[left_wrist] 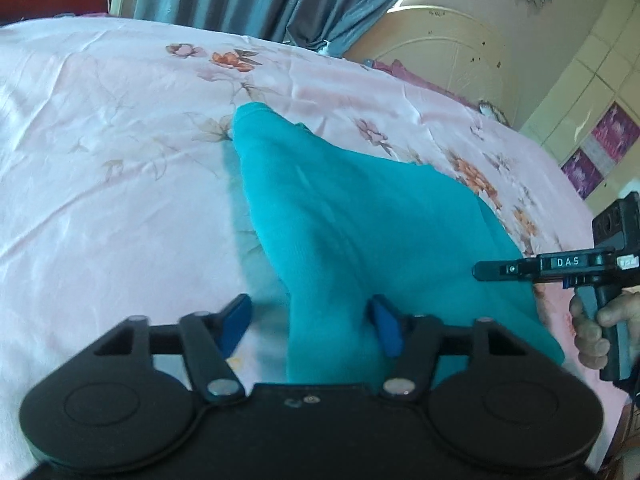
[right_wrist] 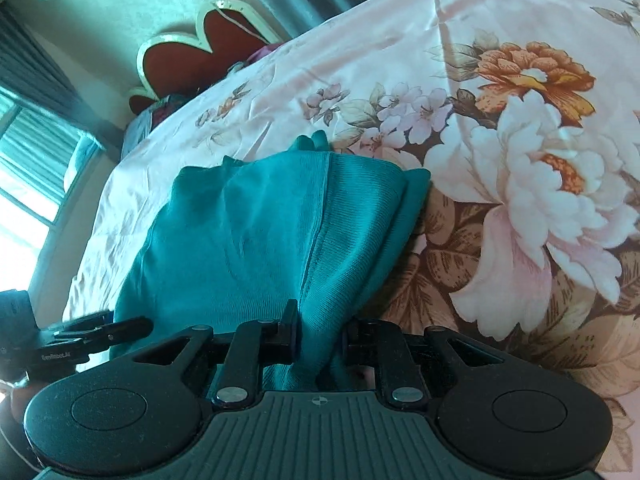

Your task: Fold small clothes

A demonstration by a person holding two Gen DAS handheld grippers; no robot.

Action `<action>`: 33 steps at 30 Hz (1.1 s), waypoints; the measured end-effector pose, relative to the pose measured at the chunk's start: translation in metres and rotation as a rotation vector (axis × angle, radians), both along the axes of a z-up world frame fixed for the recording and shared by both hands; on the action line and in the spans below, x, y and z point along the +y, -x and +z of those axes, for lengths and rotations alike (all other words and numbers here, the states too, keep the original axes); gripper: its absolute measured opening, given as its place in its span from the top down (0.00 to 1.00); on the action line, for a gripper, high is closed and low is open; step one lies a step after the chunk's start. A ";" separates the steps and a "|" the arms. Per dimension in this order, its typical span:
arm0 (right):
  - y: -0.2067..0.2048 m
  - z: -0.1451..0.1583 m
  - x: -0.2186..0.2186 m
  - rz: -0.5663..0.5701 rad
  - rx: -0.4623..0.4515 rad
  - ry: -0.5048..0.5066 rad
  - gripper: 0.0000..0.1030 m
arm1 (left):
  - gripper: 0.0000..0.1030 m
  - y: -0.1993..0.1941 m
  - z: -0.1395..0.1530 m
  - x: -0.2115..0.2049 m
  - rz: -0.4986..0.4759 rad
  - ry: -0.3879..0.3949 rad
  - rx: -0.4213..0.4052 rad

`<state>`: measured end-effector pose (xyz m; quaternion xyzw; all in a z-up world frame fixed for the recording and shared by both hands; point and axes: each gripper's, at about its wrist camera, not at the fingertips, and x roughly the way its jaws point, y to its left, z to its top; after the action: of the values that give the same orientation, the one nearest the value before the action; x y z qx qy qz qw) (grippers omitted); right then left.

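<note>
The teal knit garment point(left_wrist: 352, 216) lies on the bed, spread from the near edge away toward the middle of the floral bedsheet point(left_wrist: 100, 140), with its nearest part bunched and lifted between the two grippers. It looks doubled over along its length already: in the right wrist view a ribbed band point(right_wrist: 360, 216) sits on top of a second layer whose edge peeks out beside it, so I judge at least one fold is made and the piece is being laid down, with a further fold and smoothing probably left. The left gripper point(left_wrist: 312, 324) has its blue pads spread apart; the cloth hangs between them, brushing the right-hand pad but not pinched, so it reads as let go. The right gripper point(right_wrist: 320, 330) is closed tight on a pleat of the ribbed band. A person's hand point(left_wrist: 596, 328) on the right gripper's handle shows at the edge of the left wrist view. No basket, box or other container is visible; nothing else lies on the sheet near the garment.
</note>
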<state>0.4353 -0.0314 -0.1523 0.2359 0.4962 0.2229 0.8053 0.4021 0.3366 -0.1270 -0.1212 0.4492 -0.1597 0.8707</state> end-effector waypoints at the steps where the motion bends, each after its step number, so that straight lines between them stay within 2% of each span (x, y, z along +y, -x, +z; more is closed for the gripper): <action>1: 0.001 0.000 0.001 0.001 -0.007 0.006 0.84 | 0.42 0.001 -0.002 0.001 0.006 -0.001 0.001; 4: 0.005 0.001 -0.002 -0.002 -0.008 0.006 0.84 | 0.39 0.002 -0.001 0.000 0.008 -0.022 0.003; 6: 0.012 0.008 -0.005 0.015 -0.022 0.035 0.84 | 0.20 0.004 0.007 0.000 0.014 -0.069 0.002; 7: 0.014 0.015 -0.006 0.026 -0.033 0.068 0.82 | 0.19 0.006 0.013 0.002 0.027 -0.104 -0.011; 8: 0.018 0.026 -0.008 0.016 -0.061 0.122 0.76 | 0.22 0.010 0.022 0.006 0.042 -0.128 -0.039; 9: 0.023 0.037 -0.008 -0.004 -0.115 0.171 0.58 | 0.25 0.014 0.032 0.012 0.050 -0.129 -0.071; 11: 0.024 0.060 -0.007 -0.013 -0.226 0.219 0.56 | 0.33 0.011 0.047 0.017 0.030 -0.078 -0.125; 13: 0.013 0.069 0.004 0.005 -0.259 0.229 0.56 | 0.44 -0.007 0.053 0.006 -0.026 -0.093 -0.147; 14: 0.005 0.071 0.014 0.028 -0.272 0.241 0.57 | 0.53 -0.015 0.053 -0.003 -0.054 -0.109 -0.147; 16: -0.009 0.065 0.033 0.093 -0.264 0.283 0.73 | 0.53 -0.033 0.046 -0.020 -0.119 -0.132 -0.143; 19: -0.026 0.029 0.040 0.094 -0.171 0.460 0.74 | 0.52 -0.060 0.011 -0.033 -0.132 -0.169 -0.053; 21: -0.025 0.023 0.029 0.071 -0.168 0.403 0.74 | 0.49 -0.064 0.004 -0.038 -0.128 -0.187 -0.070; 23: -0.023 0.030 0.030 0.071 -0.166 0.410 0.73 | 0.53 -0.065 0.014 -0.038 -0.131 -0.181 -0.084; 26: -0.026 0.049 0.034 0.023 -0.227 0.365 0.73 | 0.53 -0.072 0.023 -0.028 -0.088 -0.090 -0.128; 28: -0.040 0.051 0.044 0.042 -0.227 0.342 0.73 | 0.53 -0.088 0.017 -0.029 -0.065 -0.112 -0.114; 30: -0.059 0.036 0.061 0.081 -0.172 0.431 0.73 | 0.50 -0.109 0.004 -0.037 -0.063 -0.143 -0.068; 32: -0.076 0.023 0.063 0.052 -0.141 0.430 0.62 | 0.46 -0.126 -0.008 -0.041 -0.053 -0.160 -0.040; 33: -0.080 0.021 0.060 0.029 -0.131 0.422 0.52 | 0.46 -0.131 -0.010 -0.040 -0.043 -0.145 -0.037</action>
<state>0.5149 0.0285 -0.1313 0.0401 0.4818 0.1407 0.8640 0.5332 0.2970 -0.1367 -0.0452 0.4458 -0.1474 0.8818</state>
